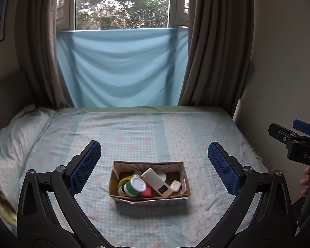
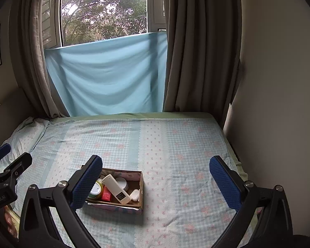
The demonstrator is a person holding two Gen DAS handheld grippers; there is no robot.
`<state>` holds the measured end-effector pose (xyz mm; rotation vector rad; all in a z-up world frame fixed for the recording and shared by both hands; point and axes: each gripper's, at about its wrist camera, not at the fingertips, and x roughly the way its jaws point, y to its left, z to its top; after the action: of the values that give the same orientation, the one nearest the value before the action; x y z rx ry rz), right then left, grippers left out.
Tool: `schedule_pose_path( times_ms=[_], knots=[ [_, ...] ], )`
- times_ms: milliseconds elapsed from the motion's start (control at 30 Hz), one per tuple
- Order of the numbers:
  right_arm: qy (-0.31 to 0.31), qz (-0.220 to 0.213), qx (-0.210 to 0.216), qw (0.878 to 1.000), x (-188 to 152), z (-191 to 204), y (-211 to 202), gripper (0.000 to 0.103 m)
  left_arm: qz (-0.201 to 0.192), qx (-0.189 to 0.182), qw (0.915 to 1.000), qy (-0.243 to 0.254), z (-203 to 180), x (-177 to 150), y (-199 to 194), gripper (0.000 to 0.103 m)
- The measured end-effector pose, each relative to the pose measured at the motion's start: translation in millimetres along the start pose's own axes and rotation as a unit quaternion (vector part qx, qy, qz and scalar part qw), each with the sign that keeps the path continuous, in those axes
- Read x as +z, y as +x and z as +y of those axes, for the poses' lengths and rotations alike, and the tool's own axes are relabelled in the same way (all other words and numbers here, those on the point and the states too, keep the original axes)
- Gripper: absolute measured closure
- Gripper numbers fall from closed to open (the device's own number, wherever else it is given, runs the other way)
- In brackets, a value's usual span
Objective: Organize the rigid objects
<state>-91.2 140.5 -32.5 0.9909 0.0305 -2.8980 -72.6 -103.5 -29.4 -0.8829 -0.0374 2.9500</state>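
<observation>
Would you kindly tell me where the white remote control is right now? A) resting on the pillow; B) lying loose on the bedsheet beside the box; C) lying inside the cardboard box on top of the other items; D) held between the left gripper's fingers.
C: the white remote control lies diagonally inside the cardboard box, across the other items, while both the left gripper and the right gripper are open and empty.

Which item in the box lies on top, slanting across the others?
The long white remote control, lying diagonally over the other things in the cardboard box; the green-banded jar and white earbud case sit beside it.
</observation>
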Motion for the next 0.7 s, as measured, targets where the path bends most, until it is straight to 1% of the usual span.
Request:
schedule_pose_path(
  times_ms=[600,700],
  knots=[
    [0.004,-0.005,-0.005,1.000,2.8,-2.2,-0.8,0.000,-0.007,-0.004,0.9999,0.010,-7.4,2.4,1.5,0.000],
    [0.004,-0.006,-0.005,1.000,3.3,-2.4,-1.7,0.000,-0.010,0.001,0.9999,0.014,-9.8,1.2,1.3,0.000]
  ],
)
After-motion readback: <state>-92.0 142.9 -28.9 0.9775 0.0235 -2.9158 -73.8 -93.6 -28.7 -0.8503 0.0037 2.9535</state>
